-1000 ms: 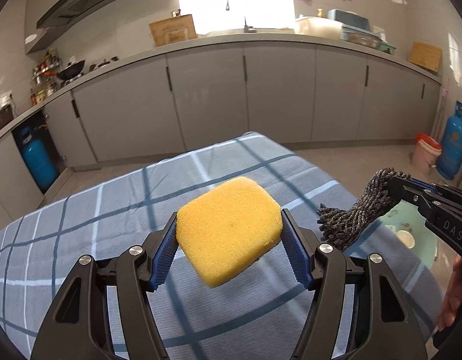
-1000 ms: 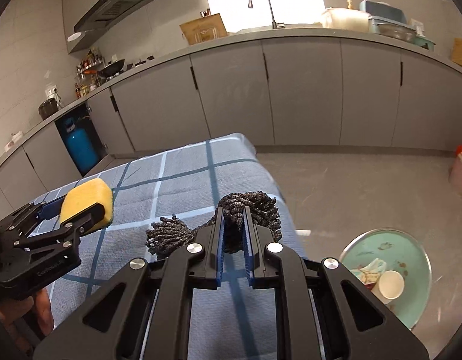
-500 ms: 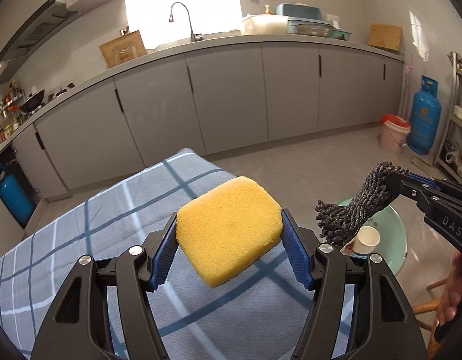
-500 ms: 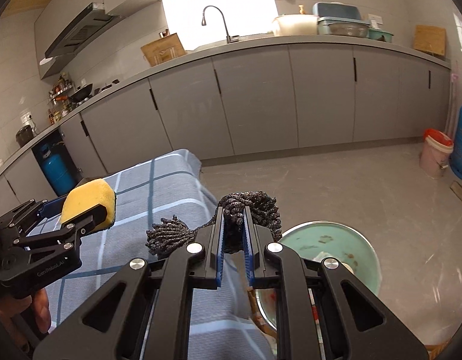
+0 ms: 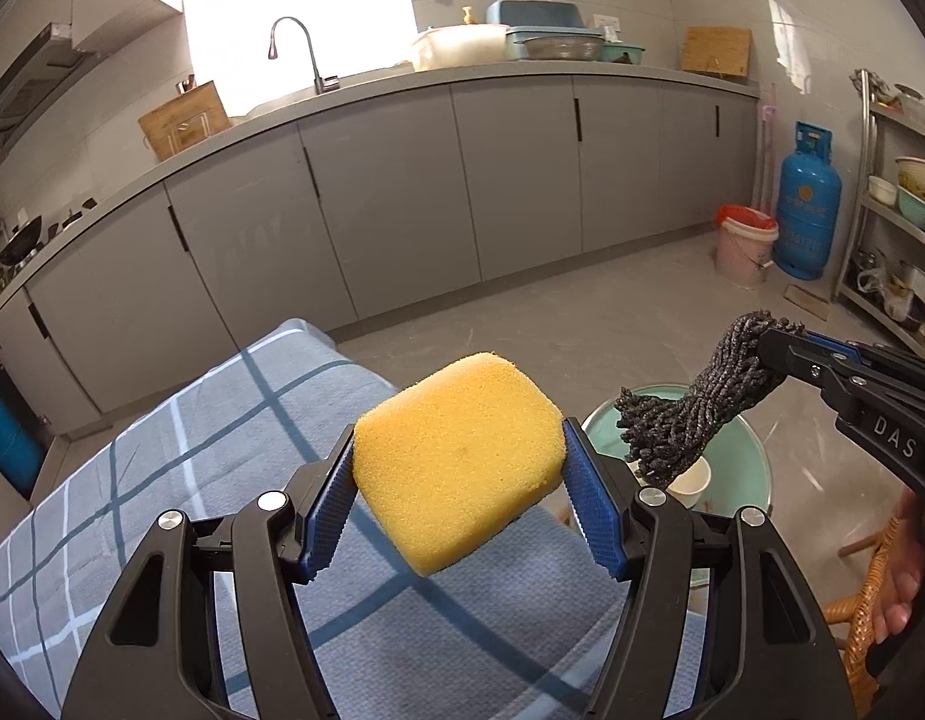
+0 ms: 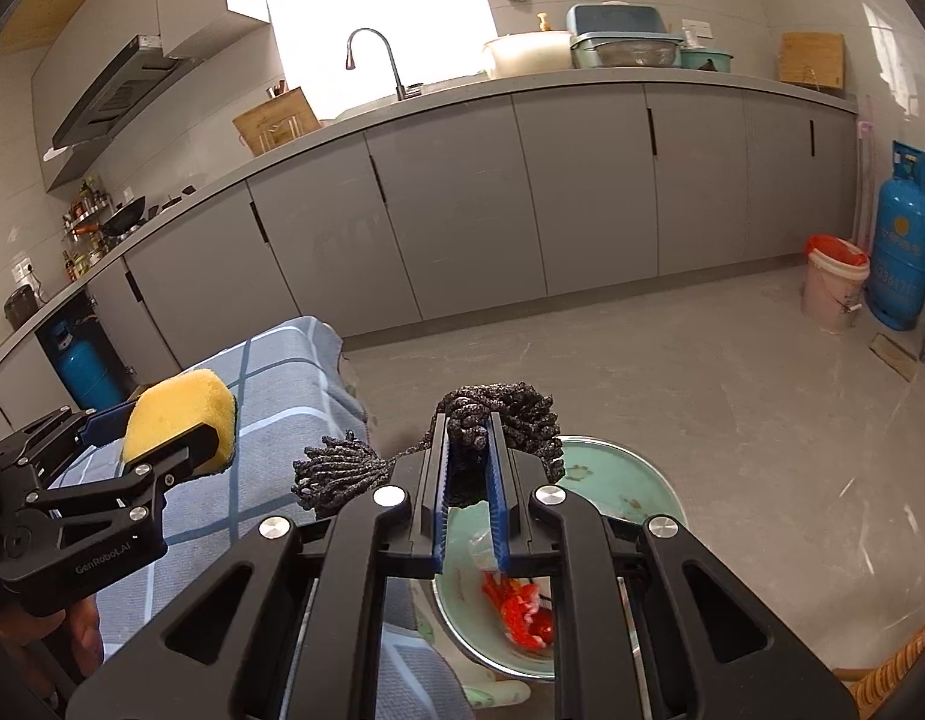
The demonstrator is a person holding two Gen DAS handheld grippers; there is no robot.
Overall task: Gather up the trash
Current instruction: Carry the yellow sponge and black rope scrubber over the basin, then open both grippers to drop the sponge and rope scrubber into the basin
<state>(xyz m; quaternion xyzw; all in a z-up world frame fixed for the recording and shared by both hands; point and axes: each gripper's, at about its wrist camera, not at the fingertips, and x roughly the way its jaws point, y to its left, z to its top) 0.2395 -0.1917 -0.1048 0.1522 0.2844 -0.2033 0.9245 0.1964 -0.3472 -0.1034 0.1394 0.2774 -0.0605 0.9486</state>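
My left gripper is shut on a yellow sponge, held in the air over the right end of the blue checked tablecloth. In the right wrist view the sponge shows at the left in that gripper. My right gripper is shut on a dark grey bundle of yarn-like strands, whose loose end hangs left. That bundle hangs above a pale green round bin on the floor. The bin holds a white cup and red scraps.
Grey kitchen cabinets with a sink tap run along the back. A blue gas cylinder and a pink bucket stand at the right, beside a metal shelf. A wicker chair edge sits near a hand at the lower right.
Both grippers have swung to the right with their loads, from over the tablecloth toward the green bin; the bin now lies under the right gripper. Both grips are unchanged.
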